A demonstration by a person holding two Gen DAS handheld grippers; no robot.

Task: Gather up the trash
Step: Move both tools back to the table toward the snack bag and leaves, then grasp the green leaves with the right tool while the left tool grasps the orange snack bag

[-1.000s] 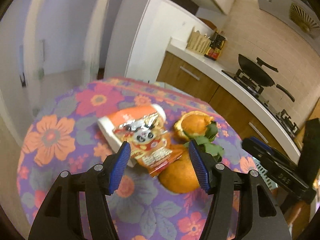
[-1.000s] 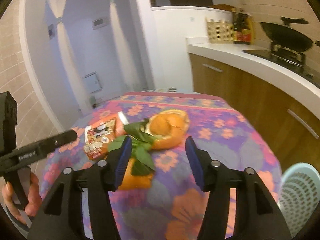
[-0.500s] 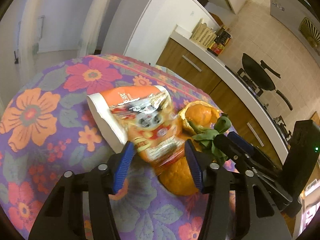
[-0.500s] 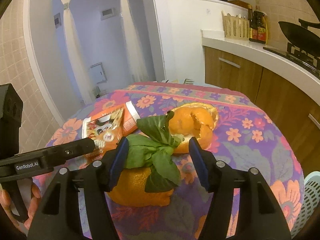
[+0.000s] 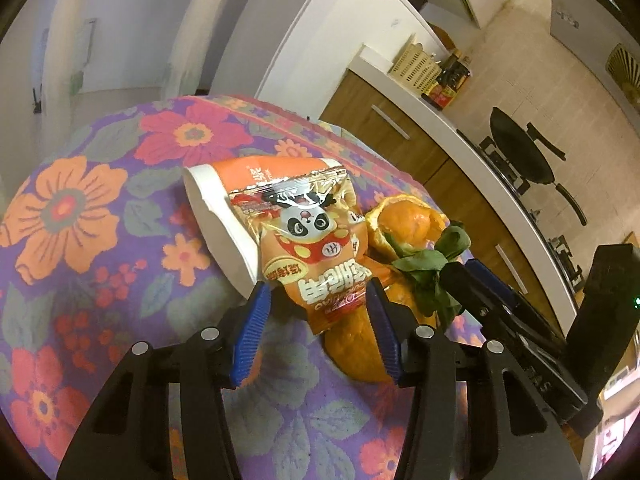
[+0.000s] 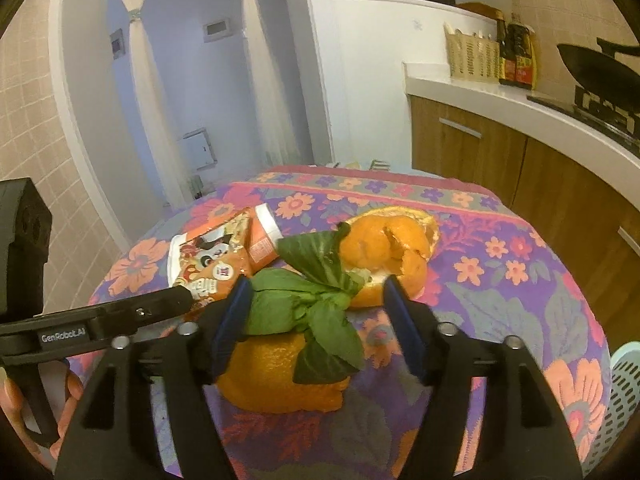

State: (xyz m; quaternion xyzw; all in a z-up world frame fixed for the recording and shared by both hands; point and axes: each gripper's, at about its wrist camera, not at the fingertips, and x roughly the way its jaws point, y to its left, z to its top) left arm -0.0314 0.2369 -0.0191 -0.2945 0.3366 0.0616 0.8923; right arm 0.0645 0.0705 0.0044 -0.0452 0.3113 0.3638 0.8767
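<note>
two grippers lined up on the trash pile mid-frame: left gripper (image 5: 318, 296) jaws apart around the snack wrapper (image 5: 316, 248), right gripper (image 6: 316, 300) just widened around the leaves (image 6: 316, 300) on orange peel (image 6: 280, 376). reckon next is squeezing shut, then the basket (image 6: 624, 396) lower right.

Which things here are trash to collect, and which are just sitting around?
Trash to collect: snack wrapper, paper cup, orange peels, green leaves.
Just there: basket, sauce bottles, black pan, floral tablecloth.
</note>
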